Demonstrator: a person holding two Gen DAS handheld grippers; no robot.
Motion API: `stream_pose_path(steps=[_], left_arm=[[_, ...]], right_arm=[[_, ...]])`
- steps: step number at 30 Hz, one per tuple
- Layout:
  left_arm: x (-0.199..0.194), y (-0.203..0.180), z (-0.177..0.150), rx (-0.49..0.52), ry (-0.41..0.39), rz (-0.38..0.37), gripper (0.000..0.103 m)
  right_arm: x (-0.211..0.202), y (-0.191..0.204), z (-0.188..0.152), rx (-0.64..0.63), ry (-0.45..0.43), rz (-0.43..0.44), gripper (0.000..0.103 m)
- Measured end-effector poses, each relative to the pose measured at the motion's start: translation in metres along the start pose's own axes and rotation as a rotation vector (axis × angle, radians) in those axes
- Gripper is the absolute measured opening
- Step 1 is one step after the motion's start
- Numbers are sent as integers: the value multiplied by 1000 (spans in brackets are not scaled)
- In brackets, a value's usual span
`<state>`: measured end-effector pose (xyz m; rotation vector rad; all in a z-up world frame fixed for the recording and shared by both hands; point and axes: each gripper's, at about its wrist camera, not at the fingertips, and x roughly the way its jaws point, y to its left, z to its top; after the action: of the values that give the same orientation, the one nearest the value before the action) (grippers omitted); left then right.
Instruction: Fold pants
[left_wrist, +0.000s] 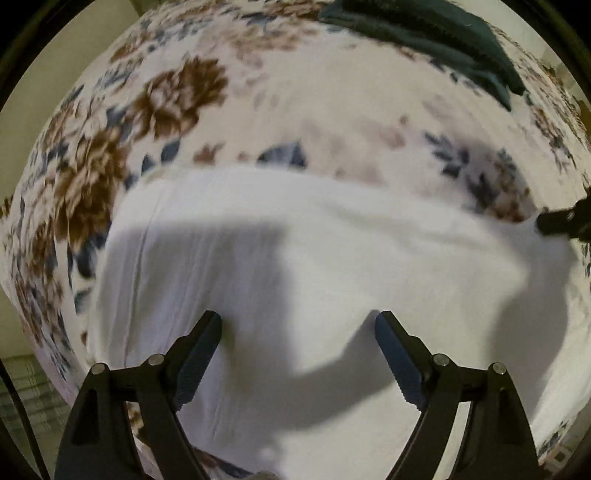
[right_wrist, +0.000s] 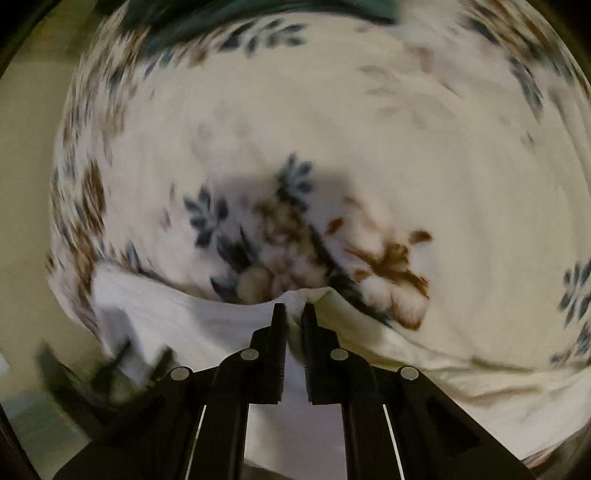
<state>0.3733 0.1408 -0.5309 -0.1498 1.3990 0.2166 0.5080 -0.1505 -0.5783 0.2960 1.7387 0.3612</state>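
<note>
White pants (left_wrist: 332, 258) lie spread on a bed covered by a cream bedspread (left_wrist: 258, 110) printed with brown flowers and blue-grey leaves. In the left wrist view the pants fill the near and middle part of the picture as a broad, smooth white sheet of cloth. One long seam runs down the cloth near its left edge, and the far edge crosses the picture from left to right.

The left gripper (left_wrist: 298, 321) points down over this cloth with its two black fingers (left_wrist: 201, 354) spread wide apart. Nothing is between them. Their shadow falls on the white fabric below.

At the right edge of the same view, the dark tip of the right gripper (left_wrist: 565, 221) meets the far right corner of the pants.

In the right wrist view, the right gripper (right_wrist: 294, 308) has its fingers (right_wrist: 277, 332) drawn close together, pinching a small bunched fold at the far edge of the pants (right_wrist: 184, 317). The white cloth runs away from the pinch to the left and right along the near side of the picture. This view is blurred, so fine detail is lost.

A dark green garment (left_wrist: 436, 40) lies on the far right of the bedspread, well apart from the pants.
</note>
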Motion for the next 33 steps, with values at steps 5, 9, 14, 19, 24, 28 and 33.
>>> stream_pose_path(steps=[5, 9, 14, 19, 24, 28, 33], left_arm=[[0, 7, 1, -18, 14, -12, 85], [-2, 11, 8, -23, 14, -25, 85], [0, 13, 20, -16, 7, -26, 85], [-3, 8, 25, 10, 11, -22, 85], [-1, 2, 23, 15, 10, -28, 85], [1, -5, 11, 2, 13, -37, 85], [2, -9, 11, 8, 14, -42, 85]], right_arm=[[2, -3, 4, -10, 38, 51, 16], [-14, -18, 14, 60, -14, 80, 50], [20, -6, 14, -56, 139, -34, 4], [-4, -43, 38, 125, -11, -10, 1], [7, -45, 31, 92, 169, 75, 7], [34, -45, 13, 95, 330, 171, 7], [44, -60, 16, 92, 326, 159, 12]])
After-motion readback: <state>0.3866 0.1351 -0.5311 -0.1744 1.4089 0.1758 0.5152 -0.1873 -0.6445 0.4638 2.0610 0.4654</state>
